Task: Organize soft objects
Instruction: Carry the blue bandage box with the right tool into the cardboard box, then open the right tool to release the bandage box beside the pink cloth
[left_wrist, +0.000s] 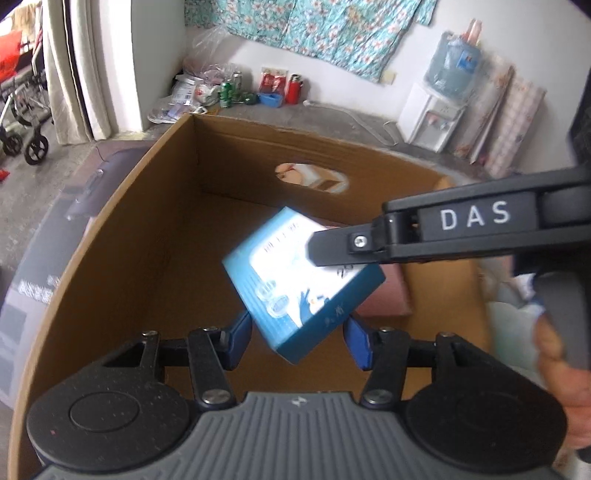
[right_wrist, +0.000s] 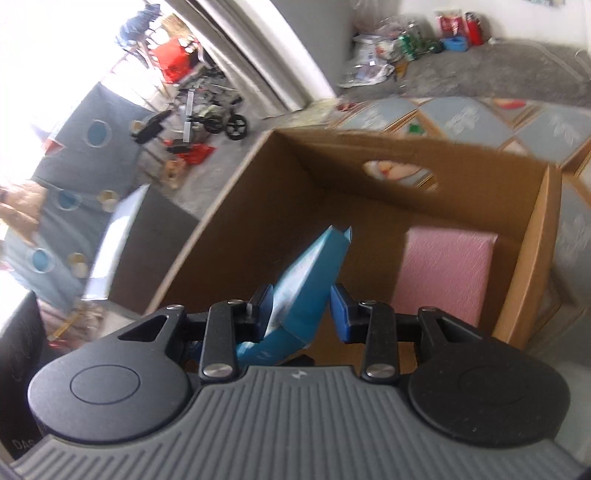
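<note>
Both your claws gripped one blue-and-white box (left_wrist: 301, 282) over the open cardboard carton (left_wrist: 122, 258): your left claw (left_wrist: 295, 341) pinched its lower end, your right claw (right_wrist: 301, 314) clamped its edge. Inside the carton lay a pink pack (right_wrist: 443, 273).

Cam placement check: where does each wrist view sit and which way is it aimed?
Left wrist: behind the left gripper, aimed down into the open brown cardboard box; right gripper and a hand show, both grippers on the blue-and-white carton.
Right wrist: behind the right gripper, aimed down into the box.
Shared: box, carton, pink pack.
</note>
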